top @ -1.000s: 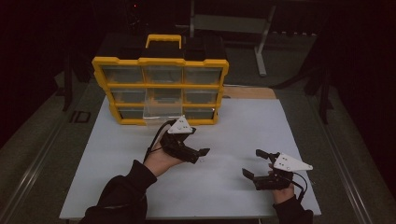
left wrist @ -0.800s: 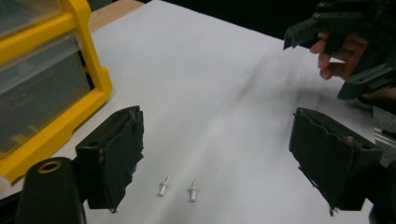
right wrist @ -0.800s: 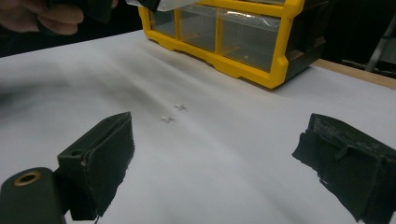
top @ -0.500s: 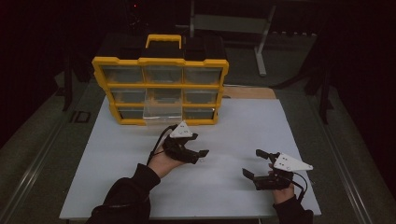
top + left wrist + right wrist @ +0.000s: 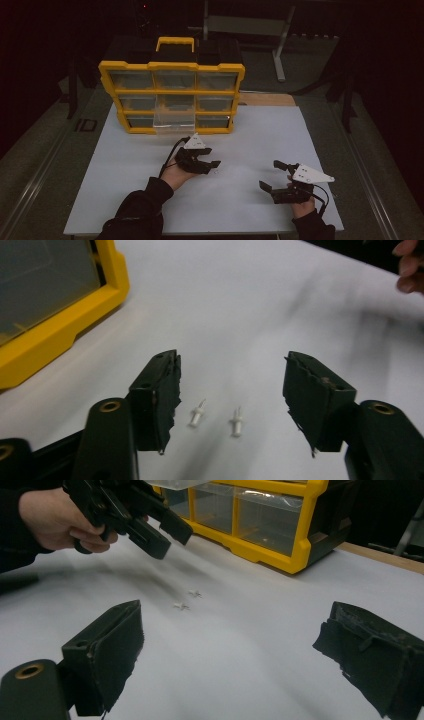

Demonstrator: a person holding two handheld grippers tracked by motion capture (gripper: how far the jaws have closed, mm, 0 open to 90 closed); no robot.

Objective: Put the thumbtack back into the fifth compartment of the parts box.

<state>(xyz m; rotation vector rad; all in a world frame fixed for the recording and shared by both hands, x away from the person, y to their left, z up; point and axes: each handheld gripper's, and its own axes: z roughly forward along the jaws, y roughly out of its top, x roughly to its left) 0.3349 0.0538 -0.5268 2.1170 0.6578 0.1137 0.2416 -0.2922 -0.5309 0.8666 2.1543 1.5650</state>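
Right now the left tongs [image 5: 230, 390], half open and just closing with nothing gripped yet, straddle two small white plastic rivets [image 5: 197, 415] lying side by side on the white tabletop [image 5: 260, 300], while the right tongs [image 5: 280, 176], wide open and empty, sit well apart.

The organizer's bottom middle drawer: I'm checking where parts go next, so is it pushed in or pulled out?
Pulled out. In the high view the clear drawer juts forward past the yellow organizer frame, over the white table.
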